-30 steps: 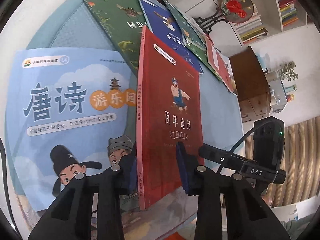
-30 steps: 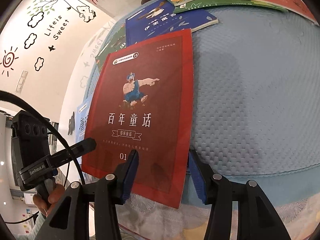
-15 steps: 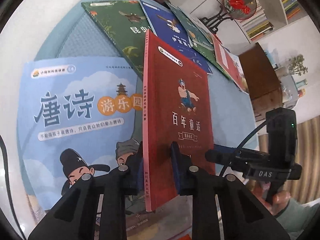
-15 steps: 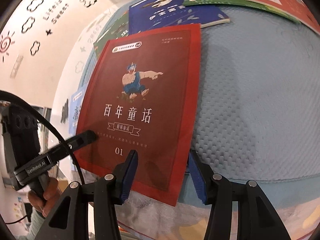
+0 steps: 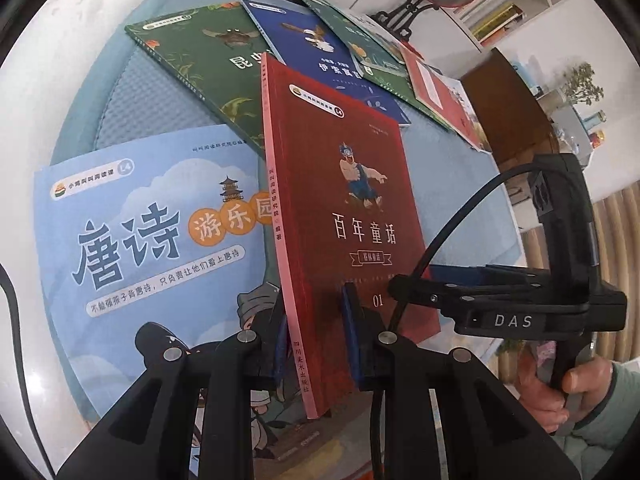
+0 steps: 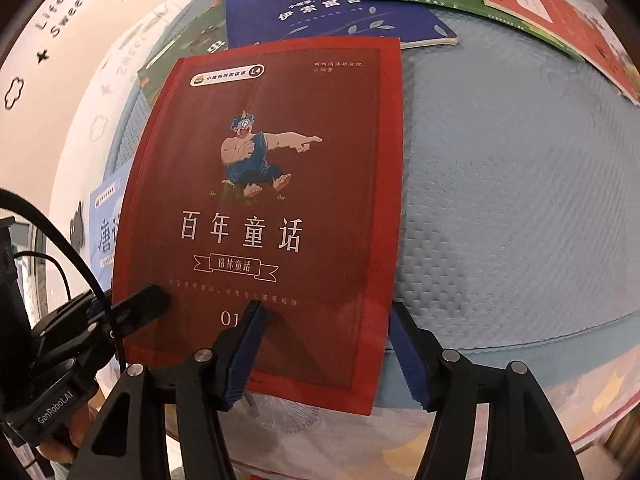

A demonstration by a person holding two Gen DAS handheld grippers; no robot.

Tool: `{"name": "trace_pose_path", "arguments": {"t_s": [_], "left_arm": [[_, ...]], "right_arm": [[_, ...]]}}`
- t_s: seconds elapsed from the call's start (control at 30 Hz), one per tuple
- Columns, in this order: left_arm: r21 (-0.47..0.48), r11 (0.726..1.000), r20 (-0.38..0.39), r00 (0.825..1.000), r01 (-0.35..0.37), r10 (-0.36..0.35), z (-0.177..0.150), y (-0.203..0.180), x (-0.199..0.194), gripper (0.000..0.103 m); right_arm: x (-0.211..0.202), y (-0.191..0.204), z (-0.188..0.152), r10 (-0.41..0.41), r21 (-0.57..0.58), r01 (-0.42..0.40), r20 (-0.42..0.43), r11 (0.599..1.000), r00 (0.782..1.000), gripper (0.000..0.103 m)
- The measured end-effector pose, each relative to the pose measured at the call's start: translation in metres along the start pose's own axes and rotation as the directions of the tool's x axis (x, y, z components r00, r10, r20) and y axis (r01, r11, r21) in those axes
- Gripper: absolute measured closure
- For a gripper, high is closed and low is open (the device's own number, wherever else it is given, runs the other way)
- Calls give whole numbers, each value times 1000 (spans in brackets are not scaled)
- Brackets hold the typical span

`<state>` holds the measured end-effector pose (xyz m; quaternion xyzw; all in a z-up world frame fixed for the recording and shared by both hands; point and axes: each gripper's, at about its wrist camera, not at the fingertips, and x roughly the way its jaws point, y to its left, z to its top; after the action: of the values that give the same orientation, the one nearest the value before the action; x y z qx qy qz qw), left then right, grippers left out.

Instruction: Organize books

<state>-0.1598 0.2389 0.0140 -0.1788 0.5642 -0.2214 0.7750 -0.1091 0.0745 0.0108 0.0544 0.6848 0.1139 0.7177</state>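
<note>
My left gripper (image 5: 316,344) pinches the red book (image 5: 344,208) near its spine, tilted above the light-blue book (image 5: 152,248), while my right gripper (image 6: 324,344) is opening, pads off it, with more books (image 6: 332,16) fanned beyond.

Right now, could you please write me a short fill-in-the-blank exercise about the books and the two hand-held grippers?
1. The left hand-held gripper is shut on the spine edge of the ____ book.
2. The book with the pagoda, lying to the left of it, has a light ____ cover.
3. The digits printed low on the held cover are ____.
4. The right hand-held gripper has jaws that are ____.

Missing words: red; blue; 01; opening
</note>
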Motion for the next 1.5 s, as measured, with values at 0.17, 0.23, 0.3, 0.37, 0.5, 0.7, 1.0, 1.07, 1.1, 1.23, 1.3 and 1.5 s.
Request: {"name": "trace_pose_path", "arguments": {"t_s": [0.17, 0.23, 0.3, 0.37, 0.5, 0.7, 1.0, 1.07, 1.1, 1.23, 1.3, 1.5], "left_arm": [[20, 1000, -26, 1000, 2, -1, -1, 1, 2, 83], [26, 1000, -29, 1000, 3, -2, 0, 1, 1, 83], [22, 1000, -26, 1000, 6, -6, -1, 1, 1, 83], [17, 1000, -24, 1000, 8, -7, -1, 2, 1, 83], [22, 1000, -23, 1000, -1, 1, 0, 0, 0, 83], [-60, 984, 25, 986, 167, -165, -1, 10, -12, 84], [-124, 983, 13, 991, 137, -136, -9, 6, -4, 86], [-151, 977, 20, 989, 150, -148, -10, 1, -4, 86], [-158, 976, 22, 988, 153, -152, -10, -2, -3, 86], [-149, 984, 8, 995, 100, -100, -3, -17, 5, 86], [-172, 981, 5, 996, 87, -87, 0, -19, 12, 87], [-316, 896, 107, 950, 312, -294, 8, -20, -1, 90]], "right_arm": [[0, 2, -3, -6, 4, 6, 25, 1000, 1000, 38], [0, 2, -3, 0, 13, 0, 33, 1000, 999, 37], [-2, 1, -6, -1, 12, 0, 38, 1000, 999, 37], [-8, -5, -13, 0, 5, 0, 42, 1000, 999, 37], [-10, -9, -21, 5, 3, -5, 51, 1000, 999, 37], [-14, -13, -31, 25, -17, -23, 79, 1000, 997, 37], [-24, -32, -46, 120, -8, -120, 154, 993, 981, 36], [-26, -37, -49, 142, -20, -141, 162, 990, 976, 36], [-27, -40, -50, 158, -22, -156, 162, 987, 974, 36], [-31, -59, -50, 285, 28, -292, 138, 956, 948, 37], [-35, -68, -48, 378, 71, -388, 128, 919, 917, 38], [-52, -80, -48, 455, 54, -461, 94, 886, 886, 38]]}}
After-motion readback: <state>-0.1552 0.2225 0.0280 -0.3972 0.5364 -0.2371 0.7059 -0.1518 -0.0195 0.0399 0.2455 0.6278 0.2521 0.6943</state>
